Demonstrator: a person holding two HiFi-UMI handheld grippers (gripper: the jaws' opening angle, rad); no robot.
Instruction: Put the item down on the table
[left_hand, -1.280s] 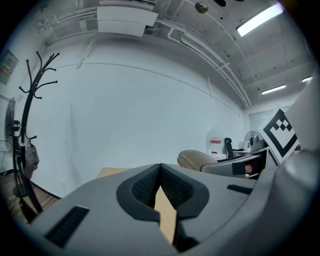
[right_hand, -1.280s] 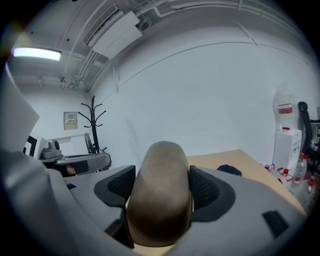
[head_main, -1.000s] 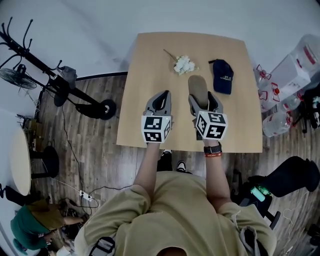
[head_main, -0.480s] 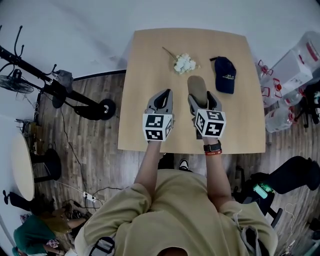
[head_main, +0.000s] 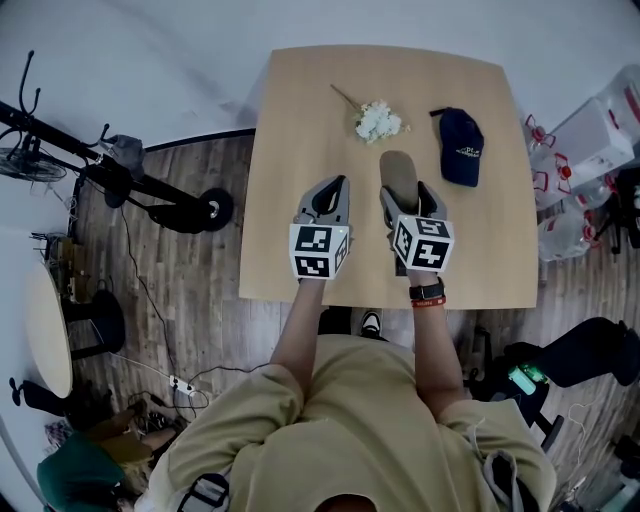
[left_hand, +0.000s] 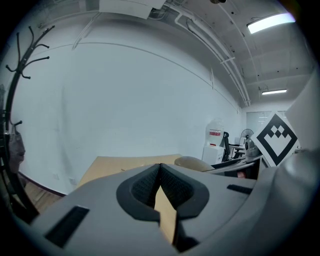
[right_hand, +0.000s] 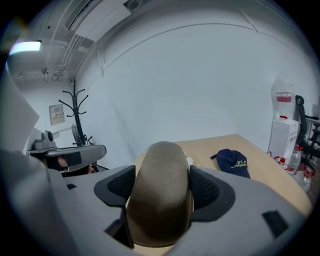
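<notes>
Over the wooden table, my right gripper is shut on a tan, oval, domed item. In the right gripper view that tan item fills the space between the two dark pads of the right gripper, and its rounded end points at the far side of the table. My left gripper hovers just to the left at the same height. In its own view the left gripper is shut with nothing between the jaws. The tan item shows to its right.
A bunch of white flowers lies at the far middle of the table, with a navy cap to its right. A black stand and scooter stand on the floor at the left. Water jugs stand at the right.
The head camera has shifted a little. Both grippers stay in much the same place over the table, the right one still shut on the tan item.
</notes>
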